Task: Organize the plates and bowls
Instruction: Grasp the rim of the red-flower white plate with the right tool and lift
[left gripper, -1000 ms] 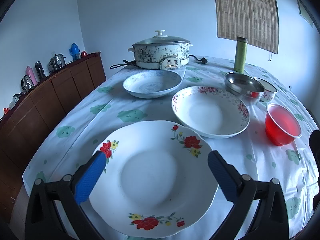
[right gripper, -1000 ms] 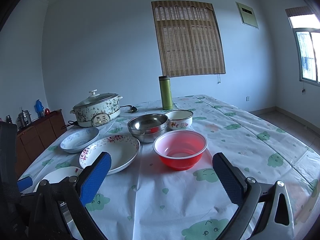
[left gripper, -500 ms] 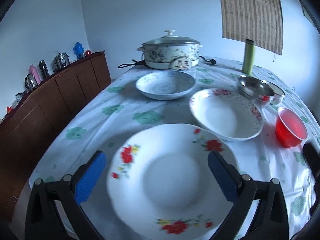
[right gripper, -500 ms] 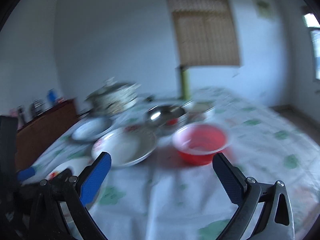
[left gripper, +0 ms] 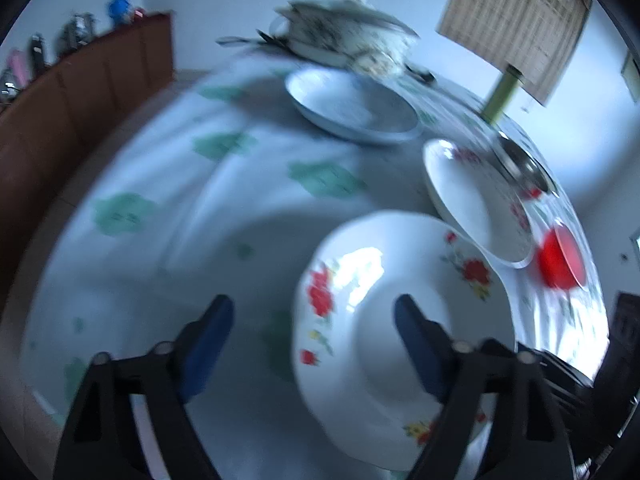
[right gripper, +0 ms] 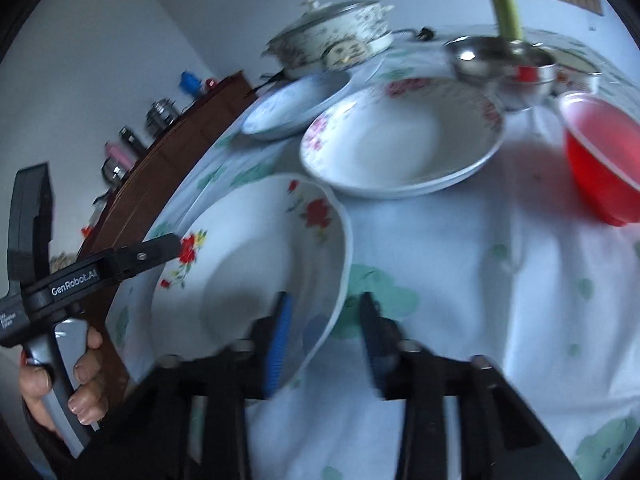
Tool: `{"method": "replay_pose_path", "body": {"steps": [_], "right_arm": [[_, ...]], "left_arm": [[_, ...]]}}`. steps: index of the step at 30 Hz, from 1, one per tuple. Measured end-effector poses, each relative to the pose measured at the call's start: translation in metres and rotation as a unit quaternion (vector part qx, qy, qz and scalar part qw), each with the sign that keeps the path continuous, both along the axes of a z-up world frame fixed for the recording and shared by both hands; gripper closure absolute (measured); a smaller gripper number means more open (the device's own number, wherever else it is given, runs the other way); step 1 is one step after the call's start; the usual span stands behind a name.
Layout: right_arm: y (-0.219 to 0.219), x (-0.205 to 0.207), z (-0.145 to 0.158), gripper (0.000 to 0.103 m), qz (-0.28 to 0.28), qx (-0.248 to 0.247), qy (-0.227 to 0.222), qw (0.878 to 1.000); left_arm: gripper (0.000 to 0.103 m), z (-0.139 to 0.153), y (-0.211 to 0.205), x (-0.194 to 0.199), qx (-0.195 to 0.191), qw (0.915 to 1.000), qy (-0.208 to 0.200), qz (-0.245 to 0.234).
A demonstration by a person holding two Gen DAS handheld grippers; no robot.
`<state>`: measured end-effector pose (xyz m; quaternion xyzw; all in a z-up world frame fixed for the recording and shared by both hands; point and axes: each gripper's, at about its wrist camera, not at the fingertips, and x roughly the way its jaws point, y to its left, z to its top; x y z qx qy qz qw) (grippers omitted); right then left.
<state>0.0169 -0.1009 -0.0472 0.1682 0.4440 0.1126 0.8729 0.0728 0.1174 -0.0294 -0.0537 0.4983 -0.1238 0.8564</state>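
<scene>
Right fingers: they have just been closing and are now close together, with the near right edge of the flower plate between them. A little gap shows on the right side, so I cannot tell if they press it yet.
Left fingers: they have just been closing a bit but are still wide apart and hold nothing. The plate's left edge sits between them, one finger over the plate and one over the cloth.
Left hand: it grips the handle of the left tool.
Flower plate: lies flat on the worktop, nearest the fingers.
Next out: a white bowl with pink flowers, just behind the plate.
Farther: a blue-white dish, a steel bowl, a red bowl.
Back: a pot with a lid.
</scene>
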Motion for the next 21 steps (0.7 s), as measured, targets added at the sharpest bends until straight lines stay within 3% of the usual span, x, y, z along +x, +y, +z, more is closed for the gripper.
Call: {"method": "replay_pose_path", "body": {"steps": [5, 13, 17, 21], "right_arm": [[0.008, 0.006, -0.002, 0.082, 0.014, -0.007, 0.005, 1.000], [0.007, 0.010, -0.003, 0.083, 0.015, -0.018, 0.000, 1.000], [0.004, 0.012, -0.002, 0.083, 0.018, -0.014, 0.003, 1.000], [0.005, 0.016, 0.006, 0.083, 0.026, 0.005, 0.003, 1.000]], "left_arm": [[0.048, -0.008, -0.010, -0.003, -0.017, 0.9990, 0.017, -0.038], [0.048, -0.010, -0.013, -0.008, -0.002, 0.9992, -0.002, -0.041], [0.048, -0.006, -0.004, -0.009, -0.037, 0.9985, -0.005, -0.041], [0.048, 0.010, -0.001, -0.008, -0.035, 0.9983, -0.030, -0.035]]}}
